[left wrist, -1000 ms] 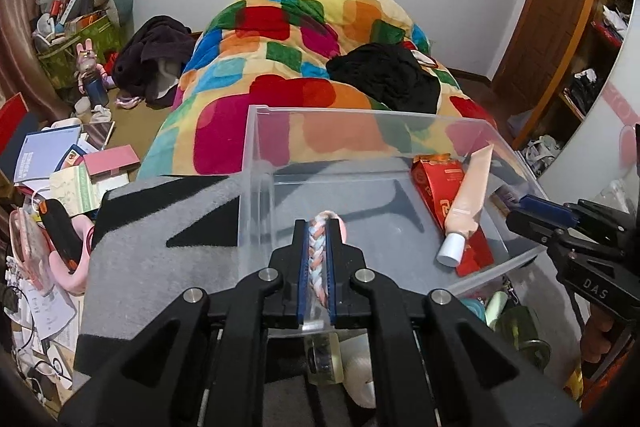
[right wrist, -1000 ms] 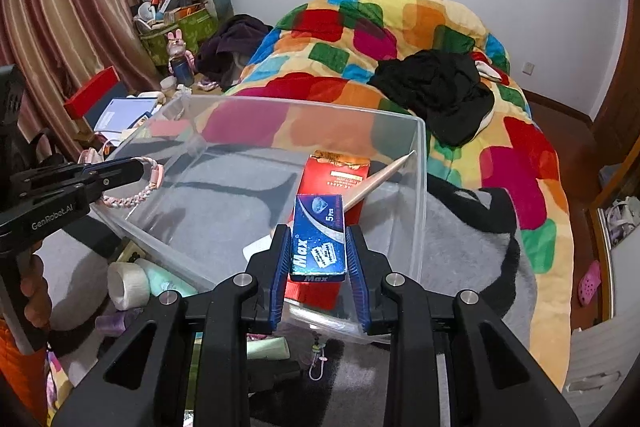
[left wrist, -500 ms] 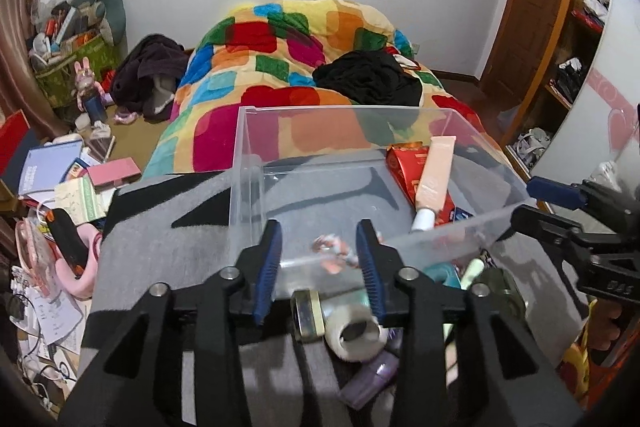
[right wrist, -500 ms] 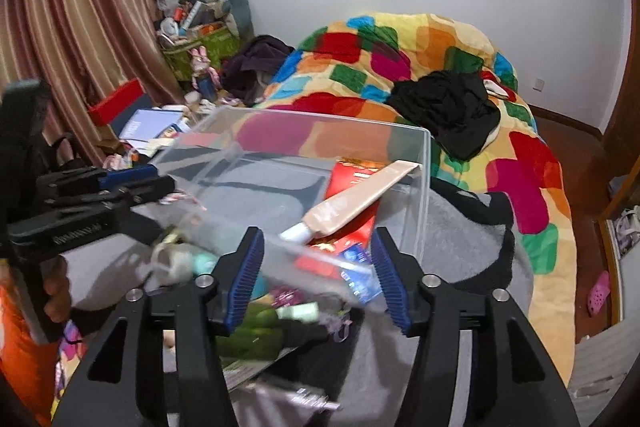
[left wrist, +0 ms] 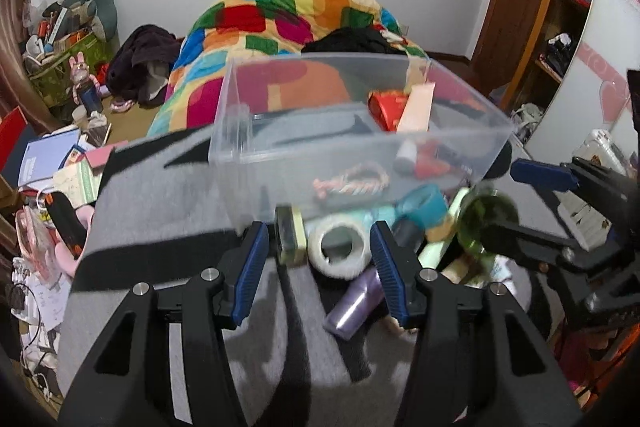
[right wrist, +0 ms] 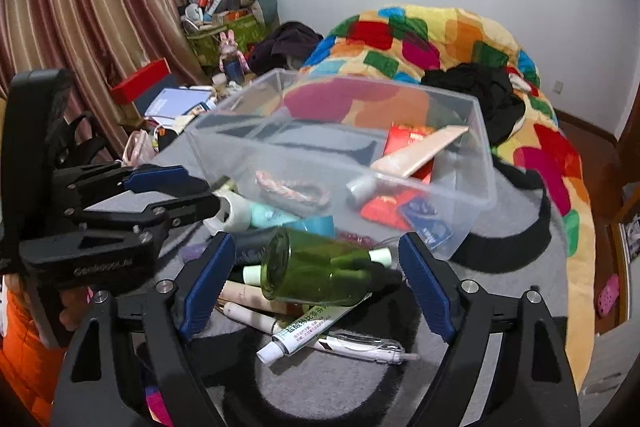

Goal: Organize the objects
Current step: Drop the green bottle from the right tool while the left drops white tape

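Note:
A clear plastic bin (left wrist: 256,147) (right wrist: 484,147) sits on a grey and black blanket. It holds a braided bracelet (left wrist: 352,183) (right wrist: 292,189), a red box (left wrist: 386,105), a beige tube (right wrist: 420,151) and a blue Max box (right wrist: 426,221). My left gripper (left wrist: 320,267) is open and empty over a white tape roll (left wrist: 338,247) and a small tin (left wrist: 288,235). My right gripper (right wrist: 316,283) is open and empty around a green bottle (right wrist: 316,267) lying in the pile.
The pile in front of the bin also has a purple bottle (left wrist: 354,303), a teal tube (left wrist: 420,201), a white ointment tube (right wrist: 304,327) and a pen (right wrist: 360,345). A colourful quilt (right wrist: 420,39) lies behind. Books and clutter (left wrist: 52,155) lie at the left.
Both grippers opened and let go: the bracelet and the blue Max box now lie in the bin. Both grippers pulled back and lowered over the pile in front of the bin.

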`<state>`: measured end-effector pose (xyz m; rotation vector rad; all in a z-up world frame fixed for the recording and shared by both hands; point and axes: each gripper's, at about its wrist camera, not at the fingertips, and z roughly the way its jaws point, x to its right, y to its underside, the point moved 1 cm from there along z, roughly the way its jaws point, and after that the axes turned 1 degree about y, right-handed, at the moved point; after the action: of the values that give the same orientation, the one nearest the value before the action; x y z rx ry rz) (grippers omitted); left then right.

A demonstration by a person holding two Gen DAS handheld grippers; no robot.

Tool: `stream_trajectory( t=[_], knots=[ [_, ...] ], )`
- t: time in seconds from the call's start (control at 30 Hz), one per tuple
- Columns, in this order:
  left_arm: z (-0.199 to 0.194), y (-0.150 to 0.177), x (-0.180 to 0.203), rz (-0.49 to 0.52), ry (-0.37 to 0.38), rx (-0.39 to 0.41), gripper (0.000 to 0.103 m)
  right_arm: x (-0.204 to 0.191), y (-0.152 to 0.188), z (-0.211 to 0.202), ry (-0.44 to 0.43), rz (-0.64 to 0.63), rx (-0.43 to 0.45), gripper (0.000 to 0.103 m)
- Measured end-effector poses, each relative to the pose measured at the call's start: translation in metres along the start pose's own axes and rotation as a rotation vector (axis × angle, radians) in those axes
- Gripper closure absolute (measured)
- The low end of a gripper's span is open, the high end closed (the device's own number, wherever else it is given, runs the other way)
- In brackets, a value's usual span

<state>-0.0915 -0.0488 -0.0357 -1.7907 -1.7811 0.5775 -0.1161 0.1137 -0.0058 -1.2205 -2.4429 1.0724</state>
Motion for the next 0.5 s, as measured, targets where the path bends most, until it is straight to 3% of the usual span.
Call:
stream_trajectory(
  t=[0.23,0.33,0.4,0.5],
  knots=[
    [0.007,0.010,0.004,0.008,0.022,-0.023,0.050,0.025,0.008,0.013,-0.058,0.105,-0.050,0.023],
    [0.012,0.009,0.010,0.008,0.044,-0.039,0.050,0.029,0.010,0.015,-0.094,0.125,-0.060,0.041],
    [0.014,0.009,0.012,0.005,0.054,-0.040,0.050,0.026,0.013,0.014,-0.102,0.122,-0.059,0.048],
    [0.016,0.008,0.013,-0.012,0.061,-0.044,0.050,0.024,0.015,0.009,-0.103,0.109,-0.044,0.049]
  ],
)
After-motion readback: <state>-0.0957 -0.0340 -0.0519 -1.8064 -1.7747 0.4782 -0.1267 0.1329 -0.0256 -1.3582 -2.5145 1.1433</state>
